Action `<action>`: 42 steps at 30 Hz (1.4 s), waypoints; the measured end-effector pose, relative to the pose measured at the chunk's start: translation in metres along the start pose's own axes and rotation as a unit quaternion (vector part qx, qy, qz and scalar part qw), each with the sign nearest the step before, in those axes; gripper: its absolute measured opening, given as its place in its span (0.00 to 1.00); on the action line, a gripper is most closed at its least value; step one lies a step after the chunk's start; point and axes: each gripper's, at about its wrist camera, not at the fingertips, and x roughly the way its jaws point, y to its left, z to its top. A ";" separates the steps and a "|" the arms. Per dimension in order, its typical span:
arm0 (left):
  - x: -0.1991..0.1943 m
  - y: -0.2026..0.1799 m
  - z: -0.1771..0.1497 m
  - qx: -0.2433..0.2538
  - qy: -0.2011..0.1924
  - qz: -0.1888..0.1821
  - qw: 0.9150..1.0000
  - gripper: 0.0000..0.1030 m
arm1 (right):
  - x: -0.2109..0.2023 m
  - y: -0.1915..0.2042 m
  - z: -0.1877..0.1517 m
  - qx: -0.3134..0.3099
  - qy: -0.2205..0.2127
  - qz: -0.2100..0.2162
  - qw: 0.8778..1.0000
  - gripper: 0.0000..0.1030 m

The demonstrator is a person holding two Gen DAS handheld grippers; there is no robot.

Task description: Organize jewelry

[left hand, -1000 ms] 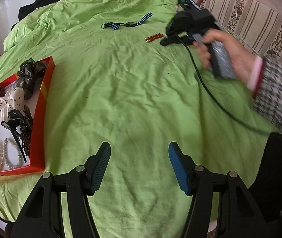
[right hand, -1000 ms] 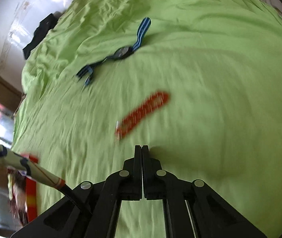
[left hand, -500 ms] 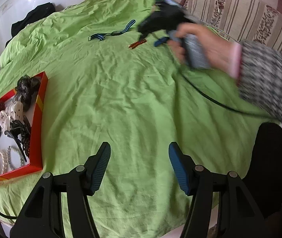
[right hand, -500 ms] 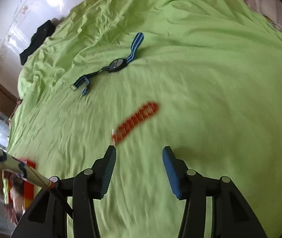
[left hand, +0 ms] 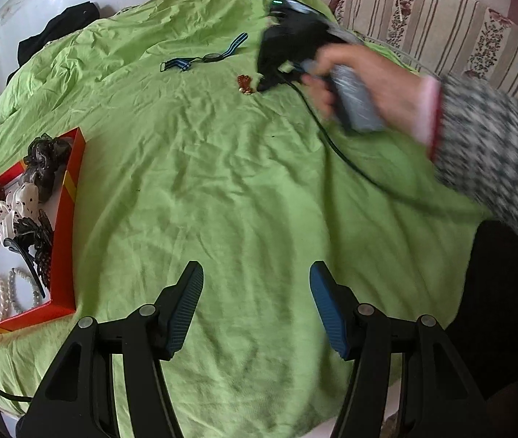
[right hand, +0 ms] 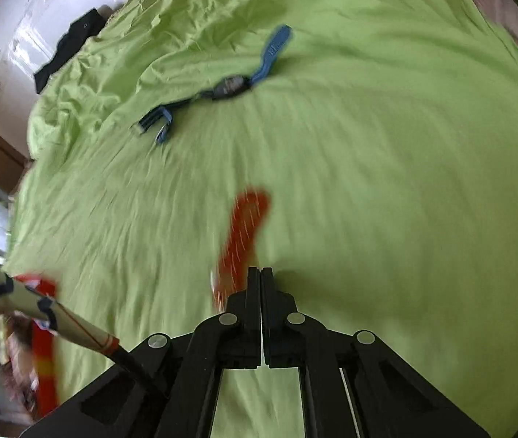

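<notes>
Right claw [right hand: 261, 277], jaws just closed together on nothing, sits at the near end of the red bracelet [right hand: 246, 230], whose long axis runs up-frame. Left claw [left hand: 255, 306] stands apart, far away.

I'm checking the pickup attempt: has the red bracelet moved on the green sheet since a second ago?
Yes. The red bracelet lay roughly parallel to the blue watch strap; now it has swung steeper than that strap.

watch [left hand: 211, 57] behind bracelet [left hand: 244, 84], box [left hand: 71, 189] left
</notes>
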 end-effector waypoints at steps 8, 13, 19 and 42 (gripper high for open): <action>-0.014 -0.011 -0.004 -0.013 -0.001 -0.010 1.000 0.58 | -0.063 -0.040 -0.095 0.000 0.014 0.025 1.000 0.02; -0.013 -0.015 -0.005 -0.020 0.007 -0.001 1.000 0.58 | -0.078 -0.036 -0.104 -0.025 -0.004 0.013 1.000 0.25; -0.019 0.018 0.015 -0.047 -0.011 0.040 0.998 0.58 | -0.064 -0.023 -0.078 -0.028 -0.027 0.015 0.999 0.40; -0.094 0.220 0.041 -0.286 -0.068 0.148 0.944 0.59 | -0.019 0.008 -0.045 -0.070 -0.032 -0.027 0.997 0.16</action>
